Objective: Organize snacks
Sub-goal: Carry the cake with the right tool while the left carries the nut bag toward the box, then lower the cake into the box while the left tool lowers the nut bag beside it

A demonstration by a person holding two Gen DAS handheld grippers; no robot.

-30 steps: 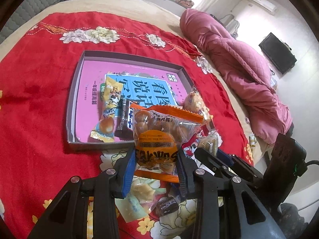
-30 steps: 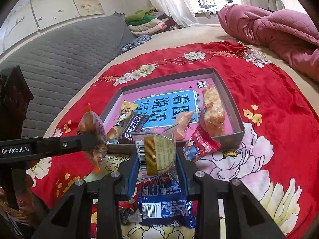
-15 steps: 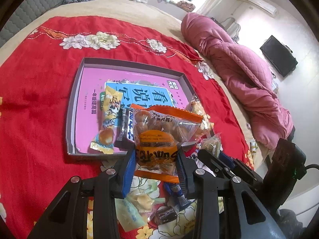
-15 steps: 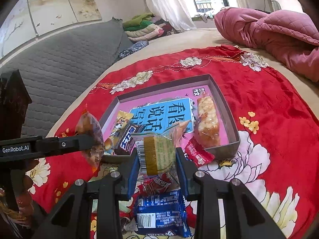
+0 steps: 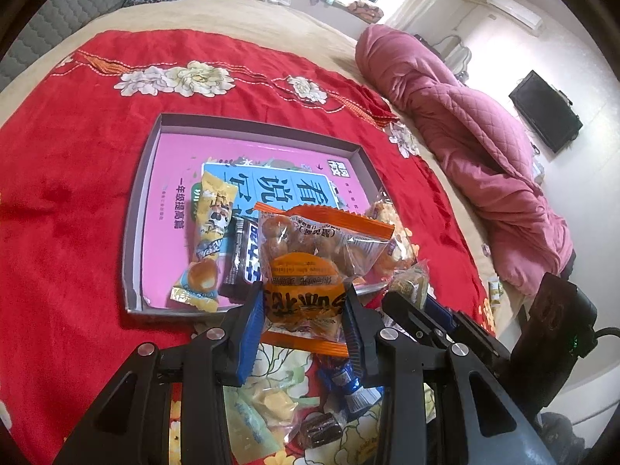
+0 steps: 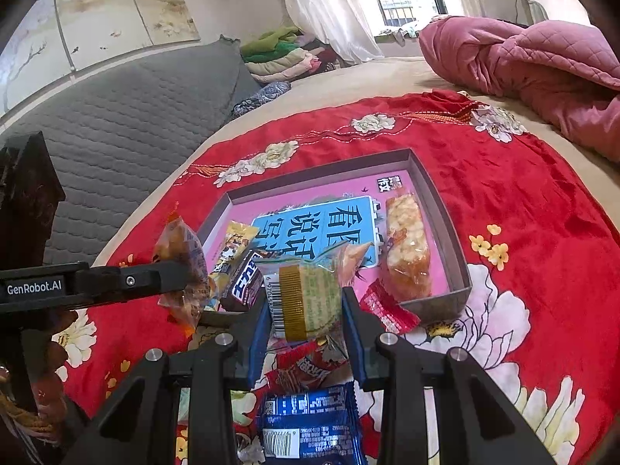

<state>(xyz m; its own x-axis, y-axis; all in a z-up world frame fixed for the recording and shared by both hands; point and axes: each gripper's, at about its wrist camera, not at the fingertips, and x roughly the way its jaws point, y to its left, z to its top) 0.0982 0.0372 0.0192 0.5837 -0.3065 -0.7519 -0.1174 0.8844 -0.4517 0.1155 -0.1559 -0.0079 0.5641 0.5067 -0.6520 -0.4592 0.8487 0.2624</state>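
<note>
My left gripper (image 5: 304, 310) is shut on an orange-edged clear snack bag (image 5: 310, 263) of round pastries, held just above the near edge of the grey tray (image 5: 135, 209). My right gripper (image 6: 306, 310) is shut on a clear-wrapped greenish cake packet (image 6: 306, 296), also near the tray's (image 6: 453, 232) front edge. In the tray lie a yellow snack bar (image 5: 207, 232), a dark chocolate bar (image 5: 244, 259) and a long packet of rice crackers (image 6: 407, 248). The left gripper with its bag (image 6: 182, 271) shows at the left of the right wrist view.
A pile of loose snacks lies on the red flowered cloth under both grippers: a blue packet (image 6: 310, 422), a red packet (image 6: 387, 310), small candies (image 5: 321, 430). A pink quilt (image 5: 465, 128) lies at the right, a grey headboard (image 6: 128, 124) at the left.
Both grippers, each with its packet, have risen slightly over the tray's near edge; the views shifted a little. The grips are unchanged.
</note>
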